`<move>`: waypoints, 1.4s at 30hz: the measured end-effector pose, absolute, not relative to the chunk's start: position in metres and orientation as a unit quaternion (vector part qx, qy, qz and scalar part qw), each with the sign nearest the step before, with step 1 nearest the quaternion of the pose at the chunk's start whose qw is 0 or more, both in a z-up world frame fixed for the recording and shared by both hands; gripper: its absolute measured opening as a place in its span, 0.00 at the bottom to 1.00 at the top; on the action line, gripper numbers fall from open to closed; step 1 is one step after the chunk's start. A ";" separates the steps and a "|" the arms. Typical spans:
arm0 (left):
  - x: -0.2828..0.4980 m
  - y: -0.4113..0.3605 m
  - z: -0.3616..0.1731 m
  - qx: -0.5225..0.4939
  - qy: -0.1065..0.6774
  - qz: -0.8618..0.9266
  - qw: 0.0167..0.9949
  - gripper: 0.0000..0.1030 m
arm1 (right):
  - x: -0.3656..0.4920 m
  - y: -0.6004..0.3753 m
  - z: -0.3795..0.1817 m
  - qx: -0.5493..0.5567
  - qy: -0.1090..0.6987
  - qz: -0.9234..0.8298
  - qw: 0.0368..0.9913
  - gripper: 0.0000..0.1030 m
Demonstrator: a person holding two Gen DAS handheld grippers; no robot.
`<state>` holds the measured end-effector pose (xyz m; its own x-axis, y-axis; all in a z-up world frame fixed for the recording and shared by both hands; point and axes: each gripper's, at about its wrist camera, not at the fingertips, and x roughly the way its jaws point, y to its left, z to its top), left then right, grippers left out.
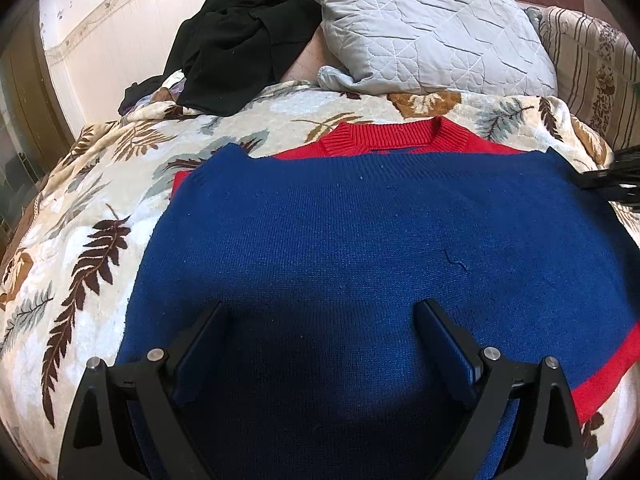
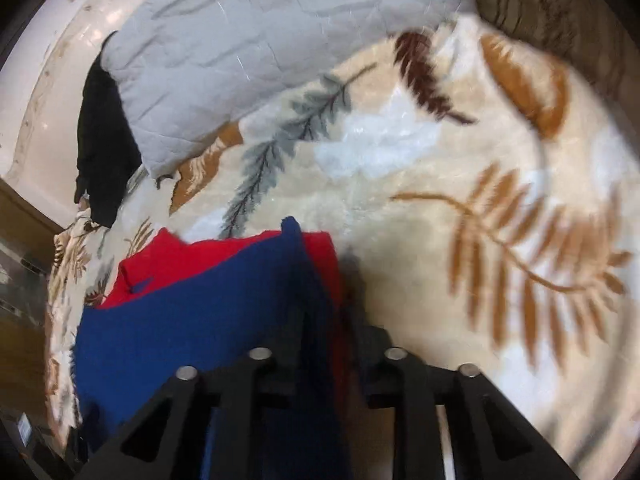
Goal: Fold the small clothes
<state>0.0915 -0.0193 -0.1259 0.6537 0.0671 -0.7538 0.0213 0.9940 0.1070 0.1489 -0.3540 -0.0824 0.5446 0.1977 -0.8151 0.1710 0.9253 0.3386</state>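
Left gripper [image 1: 320,336] fingers apart above sweater [image 1: 360,240]; right gripper [image 2: 324,320] fingers clamp its edge.

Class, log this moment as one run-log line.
left gripper: open above sweater | right gripper: at sweater edge, grip unclear | blanket: underneath

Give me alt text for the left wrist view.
A blue and red sweater lies folded on a leaf-print blanket, with the open left gripper hovering over its near half. Behind sit a grey pillow and black clothes.
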 end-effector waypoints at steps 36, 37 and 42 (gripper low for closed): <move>0.094 -0.016 -0.098 0.037 0.450 0.025 0.892 0.93 | 0.034 -0.318 -0.121 0.414 0.412 0.042 0.810 0.77; 0.101 -0.017 -0.113 0.048 0.476 0.031 0.878 0.93 | 0.035 -0.317 -0.120 0.407 0.414 0.041 0.813 0.77; 0.104 -0.012 -0.118 0.033 0.469 0.028 0.882 0.96 | 0.037 -0.313 -0.119 0.390 0.418 0.037 0.820 0.77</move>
